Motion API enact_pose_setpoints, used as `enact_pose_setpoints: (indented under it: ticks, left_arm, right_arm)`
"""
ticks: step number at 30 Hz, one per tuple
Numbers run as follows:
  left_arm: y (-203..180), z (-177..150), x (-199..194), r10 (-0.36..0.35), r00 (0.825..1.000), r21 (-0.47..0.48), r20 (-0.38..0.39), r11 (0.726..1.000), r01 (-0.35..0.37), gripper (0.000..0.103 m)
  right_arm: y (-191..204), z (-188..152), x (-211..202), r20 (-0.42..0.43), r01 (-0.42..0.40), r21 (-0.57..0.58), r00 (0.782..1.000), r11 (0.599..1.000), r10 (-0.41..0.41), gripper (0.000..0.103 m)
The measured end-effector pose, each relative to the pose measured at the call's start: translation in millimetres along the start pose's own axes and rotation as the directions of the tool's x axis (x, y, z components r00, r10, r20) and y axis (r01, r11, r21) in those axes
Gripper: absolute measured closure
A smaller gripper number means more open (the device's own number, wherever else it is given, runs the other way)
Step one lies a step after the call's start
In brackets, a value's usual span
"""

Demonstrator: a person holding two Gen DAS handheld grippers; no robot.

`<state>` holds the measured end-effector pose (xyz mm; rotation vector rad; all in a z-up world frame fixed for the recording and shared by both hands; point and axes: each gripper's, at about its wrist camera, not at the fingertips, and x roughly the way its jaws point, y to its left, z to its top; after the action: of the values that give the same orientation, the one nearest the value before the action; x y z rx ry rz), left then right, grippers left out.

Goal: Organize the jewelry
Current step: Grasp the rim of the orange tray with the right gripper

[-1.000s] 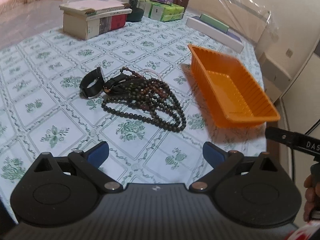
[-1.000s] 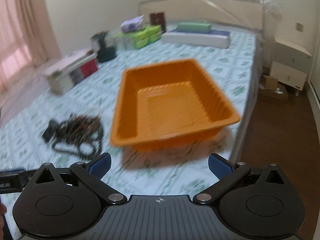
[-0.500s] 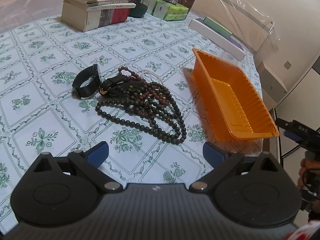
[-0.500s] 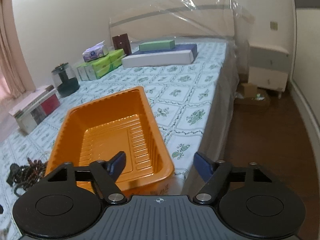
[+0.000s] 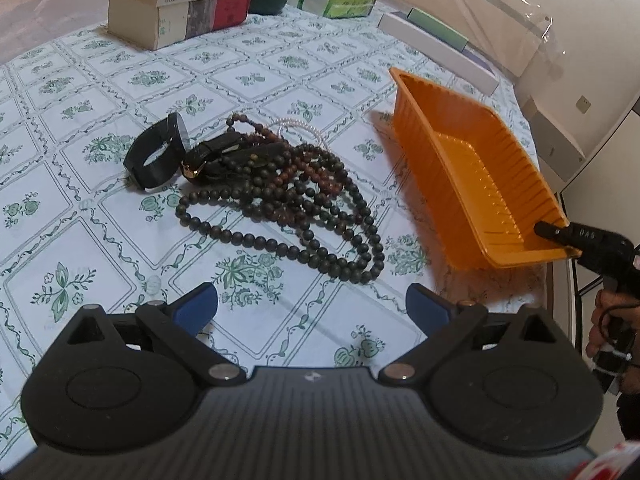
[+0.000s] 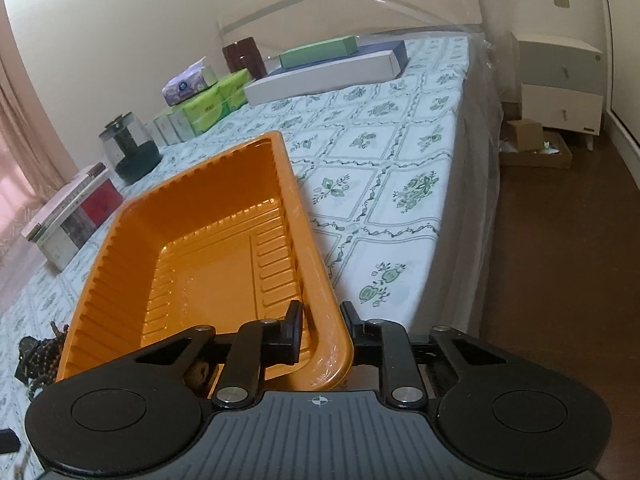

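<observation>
I am closing my right hand-held gripper (image 6: 322,330) over the orange tray (image 6: 192,240) rim; my left hand-held gripper (image 5: 312,308) is hanging open near the beads (image 5: 304,200), books (image 5: 180,12) behind on the bed (image 5: 100,240).

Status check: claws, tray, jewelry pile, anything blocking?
Right claw closing over near corner rim of ribbed orange plastic tray. Left claw open, empty, short of dark bead necklaces and black watch. Nothing blocking.

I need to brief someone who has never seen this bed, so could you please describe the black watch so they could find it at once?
On the floral bedsheet, find the orange tray, then the tangled pile of dark beaded necklaces beside it. The black watch lies at the pile's far end from the tray, a smooth band curled into an open loop, not beaded.
</observation>
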<state>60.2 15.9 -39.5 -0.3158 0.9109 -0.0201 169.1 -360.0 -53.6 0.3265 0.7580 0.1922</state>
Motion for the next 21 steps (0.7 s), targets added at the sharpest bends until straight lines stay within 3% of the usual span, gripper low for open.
enact_pose_setpoints:
  ticks: [4, 11, 17, 21]
  left_arm:
    - [0.1, -1.9, 2.8, 0.004, 1.0, 0.005, -0.005, 1.0, -0.004, 0.004]
    - [2.5, -3.8, 1.1, 0.018, 1.0, 0.016, 0.011, 1.0, -0.018, 0.004]
    - [10.4, -3.6, -3.3, 0.036, 0.998, 0.031, 0.044, 0.999, -0.038, 0.004]
    - [19.3, -1.3, -4.8, 0.042, 0.997, 0.038, 0.068, 0.998, -0.045, 0.004]
  right_arm:
    - [1.2, 4.0, 0.6, 0.002, -0.002, 0.008, 1.0, 1.0, 0.002, 0.092]
    - [8.7, 12.1, -8.6, -0.007, 0.024, 0.006, 1.0, 1.0, -0.024, 0.095]
    - [42.2, 18.5, -24.8, 0.036, 0.093, -0.177, 0.995, 0.98, -0.089, 0.096]
    - [69.4, 16.8, -31.4, 0.075, 0.145, -0.312, 0.989, 0.939, -0.128, 0.098]
